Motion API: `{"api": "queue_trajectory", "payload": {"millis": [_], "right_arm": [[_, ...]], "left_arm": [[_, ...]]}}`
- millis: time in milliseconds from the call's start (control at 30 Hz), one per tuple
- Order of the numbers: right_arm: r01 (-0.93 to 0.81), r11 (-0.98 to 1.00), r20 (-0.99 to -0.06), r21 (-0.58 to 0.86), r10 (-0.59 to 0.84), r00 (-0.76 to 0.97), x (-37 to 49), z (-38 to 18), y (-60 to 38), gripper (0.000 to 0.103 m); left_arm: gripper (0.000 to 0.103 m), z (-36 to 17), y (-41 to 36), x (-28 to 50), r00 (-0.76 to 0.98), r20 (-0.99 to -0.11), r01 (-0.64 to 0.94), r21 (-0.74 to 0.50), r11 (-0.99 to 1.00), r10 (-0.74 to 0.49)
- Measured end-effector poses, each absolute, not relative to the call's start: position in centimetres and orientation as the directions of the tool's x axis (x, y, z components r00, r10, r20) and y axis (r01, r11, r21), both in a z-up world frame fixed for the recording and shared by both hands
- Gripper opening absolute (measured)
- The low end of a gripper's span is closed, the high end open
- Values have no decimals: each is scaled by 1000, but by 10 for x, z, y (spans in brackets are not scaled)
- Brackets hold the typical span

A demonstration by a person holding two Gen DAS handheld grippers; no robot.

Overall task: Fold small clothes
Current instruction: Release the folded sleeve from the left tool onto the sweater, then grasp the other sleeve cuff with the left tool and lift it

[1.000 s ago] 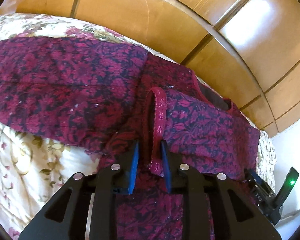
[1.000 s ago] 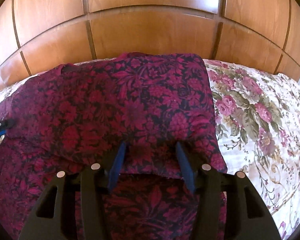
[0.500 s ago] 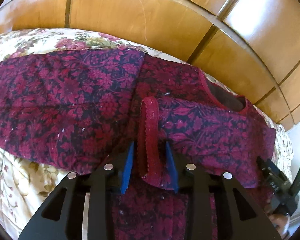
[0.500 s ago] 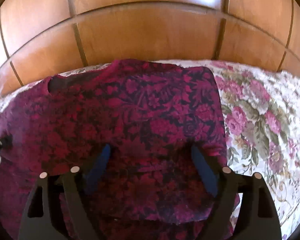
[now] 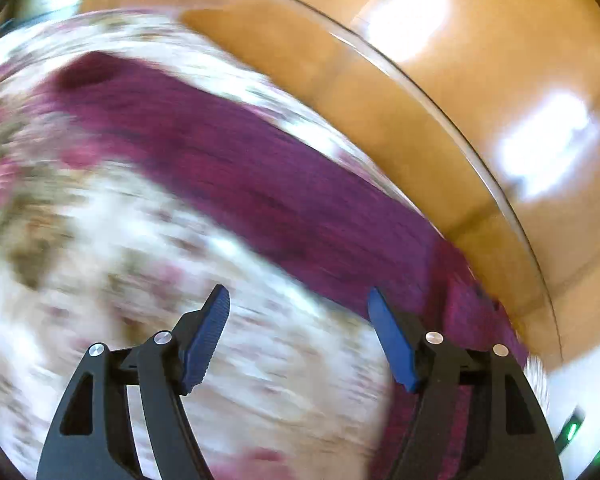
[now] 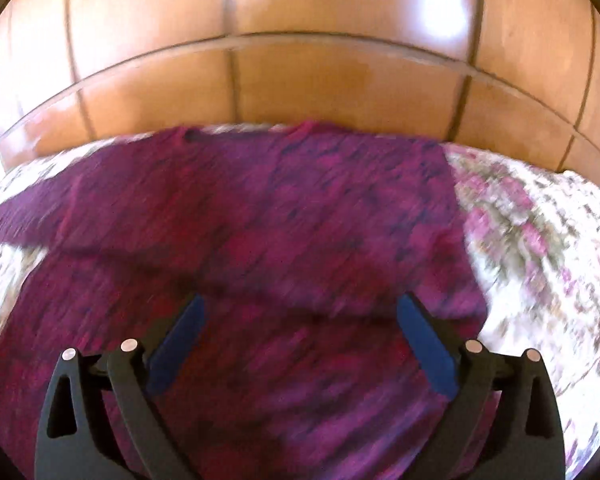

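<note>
A dark red floral garment [image 6: 284, 232] lies spread on the floral bedspread [image 6: 540, 240]. In the left wrist view it is a blurred maroon band [image 5: 260, 176] running from upper left to lower right. My left gripper [image 5: 298, 336] is open and empty above the bedspread, to the left of the garment. My right gripper [image 6: 300, 340] is open wide and empty, hovering over the garment's lower part. Both views are motion-blurred.
A wooden panelled headboard [image 6: 300, 60] rises behind the bed and also shows in the left wrist view [image 5: 460, 80]. Floral bedspread [image 5: 100, 260] shows to the garment's left and right.
My left gripper let go of the garment's edge, opened wide and swung left over the bedspread. My right gripper opened wider and pulled back a little.
</note>
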State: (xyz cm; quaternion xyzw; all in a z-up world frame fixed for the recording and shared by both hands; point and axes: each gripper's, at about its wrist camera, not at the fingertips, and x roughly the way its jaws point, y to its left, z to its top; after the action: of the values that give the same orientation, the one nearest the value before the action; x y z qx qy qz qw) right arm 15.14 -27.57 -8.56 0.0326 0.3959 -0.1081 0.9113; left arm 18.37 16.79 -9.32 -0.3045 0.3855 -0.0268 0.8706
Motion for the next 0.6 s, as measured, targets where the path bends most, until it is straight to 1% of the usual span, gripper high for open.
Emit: {"api": "queue_trajectory", "payload": {"millis": [33, 100, 167, 233, 267, 333, 467, 600], "right_arm": [[215, 976, -737, -28, -165, 656, 150, -91, -269, 97], [210, 977, -745, -41, -170, 645, 150, -96, -263, 97], [213, 975, -748, -55, -182, 638, 152, -100, -262, 98], [216, 976, -757, -42, -172, 630, 154, -103, -264, 99], [216, 976, -759, -37, -168, 629, 154, -103, -263, 99], [218, 975, -763, -33, -165, 625, 153, -104, -263, 100], [218, 974, -765, -54, -181, 618, 155, -107, -260, 101], [217, 975, -770, -46, -173, 614, 157, -109, -262, 101]], "left_arm": [[70, -99, 197, 183, 700, -653, -239, -595, 767, -288], [70, -103, 228, 184, 701, -651, -300, -640, 707, -291], [63, -106, 264, 185, 708, -659, -369, -652, 663, -254], [63, -107, 285, 188, 706, -670, -404, -648, 646, -231], [59, -107, 292, 189, 707, -670, -414, -650, 637, -225], [55, -107, 304, 194, 704, -679, -434, -643, 631, -207], [55, -111, 317, 212, 700, -686, -464, -647, 605, -196], [55, -115, 328, 230, 705, -684, -491, -661, 568, -187]]}}
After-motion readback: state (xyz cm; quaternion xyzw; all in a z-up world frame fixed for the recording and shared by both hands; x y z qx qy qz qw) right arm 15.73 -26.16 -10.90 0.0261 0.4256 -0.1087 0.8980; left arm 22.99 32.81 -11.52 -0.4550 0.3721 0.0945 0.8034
